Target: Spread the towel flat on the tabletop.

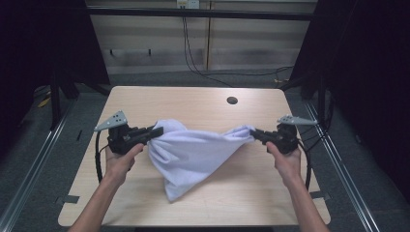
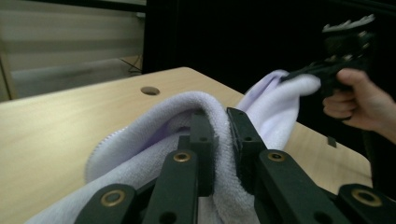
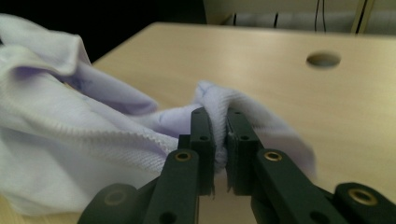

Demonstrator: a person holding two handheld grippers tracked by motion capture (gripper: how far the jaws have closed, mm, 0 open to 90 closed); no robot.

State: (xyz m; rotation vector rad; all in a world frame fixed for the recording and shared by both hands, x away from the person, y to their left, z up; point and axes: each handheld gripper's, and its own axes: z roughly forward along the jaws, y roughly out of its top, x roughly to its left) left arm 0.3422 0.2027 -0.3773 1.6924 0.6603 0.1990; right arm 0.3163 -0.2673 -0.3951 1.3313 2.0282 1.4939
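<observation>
A pale lavender towel [image 1: 191, 152] hangs stretched between my two grippers above the wooden table [image 1: 193, 101], its lower corner drooping onto the tabletop. My left gripper [image 1: 157, 132] is shut on the towel's left corner; in the left gripper view the cloth [image 2: 154, 140] is bunched between the black jaws of my left gripper [image 2: 221, 119]. My right gripper [image 1: 255, 133] is shut on the opposite corner, and the right gripper view has a fold of towel [image 3: 219, 100] pinched at the tips of my right gripper [image 3: 219, 119]. The right gripper [image 2: 303, 74] and its hand also appear in the left gripper view.
A round hole [image 1: 232, 100] sits in the tabletop at the back right. Black cables [image 1: 193, 53] run down the back wall to the floor. Metal rails [image 1: 34, 164] flank both sides of the table, with dark curtains beyond.
</observation>
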